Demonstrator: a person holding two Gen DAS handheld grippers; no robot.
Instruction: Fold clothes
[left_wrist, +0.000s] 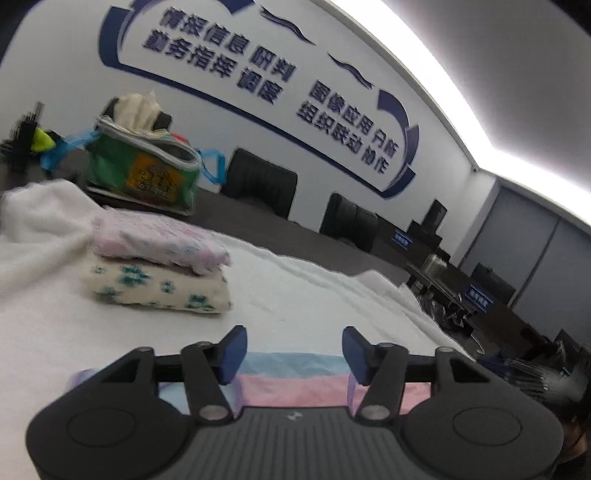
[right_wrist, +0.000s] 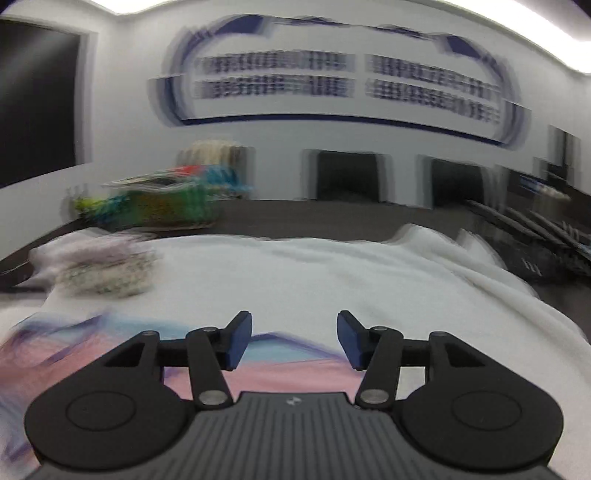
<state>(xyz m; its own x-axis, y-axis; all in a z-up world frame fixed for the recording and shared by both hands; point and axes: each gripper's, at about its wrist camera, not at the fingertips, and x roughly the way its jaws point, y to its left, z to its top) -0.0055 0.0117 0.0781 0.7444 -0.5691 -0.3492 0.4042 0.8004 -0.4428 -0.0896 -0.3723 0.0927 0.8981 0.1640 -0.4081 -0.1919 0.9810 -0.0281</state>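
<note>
A pink, blue and lilac striped garment (left_wrist: 295, 376) lies flat on the white blanket (left_wrist: 295, 295), just under and ahead of my left gripper (left_wrist: 291, 352), which is open and empty. The same garment (right_wrist: 288, 365) lies under my right gripper (right_wrist: 294, 341), also open and empty; that view is blurred by motion. Two folded garments are stacked at the left: a pink floral one (left_wrist: 159, 236) on a cream one with green flowers (left_wrist: 155, 286). The stack shows blurred in the right wrist view (right_wrist: 107, 271).
A green zip bag (left_wrist: 144, 170) stuffed with cloth stands on the dark table (left_wrist: 266, 225) behind the stack. Black chairs (left_wrist: 258, 184) line the far side under a wall with blue lettering. Desks and clutter (left_wrist: 480, 302) stand at the right.
</note>
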